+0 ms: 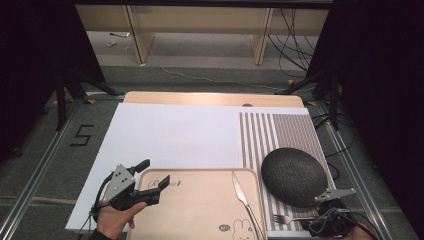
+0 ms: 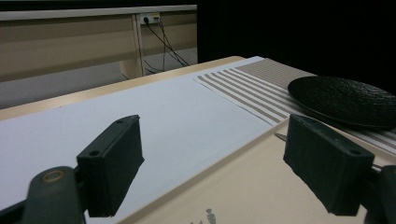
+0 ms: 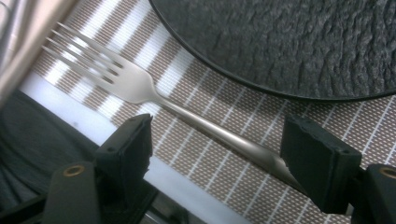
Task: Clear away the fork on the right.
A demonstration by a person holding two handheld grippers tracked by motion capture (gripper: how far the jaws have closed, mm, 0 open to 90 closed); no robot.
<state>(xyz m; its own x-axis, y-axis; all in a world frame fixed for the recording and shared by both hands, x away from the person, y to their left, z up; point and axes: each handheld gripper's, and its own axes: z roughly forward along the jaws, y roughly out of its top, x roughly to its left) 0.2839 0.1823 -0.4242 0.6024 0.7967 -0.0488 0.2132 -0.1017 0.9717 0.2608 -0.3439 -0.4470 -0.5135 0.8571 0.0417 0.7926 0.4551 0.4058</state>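
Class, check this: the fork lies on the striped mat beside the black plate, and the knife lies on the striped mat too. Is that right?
Not quite. The knife lies on the beige tray, as the high view shows. The fork does lie on the striped mat beside the black plate.

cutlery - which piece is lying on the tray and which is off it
The knife lies on the beige tray, along its right edge. The fork lies off it on the striped mat, beside the black plate.

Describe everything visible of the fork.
The fork looks like plain silver metal, with four tines and a slim handle. It lies flat on the striped mat, just in front of the black plate without touching it. Its handle runs between the open jaws of the right tool, close by one jaw; contact is unclear.
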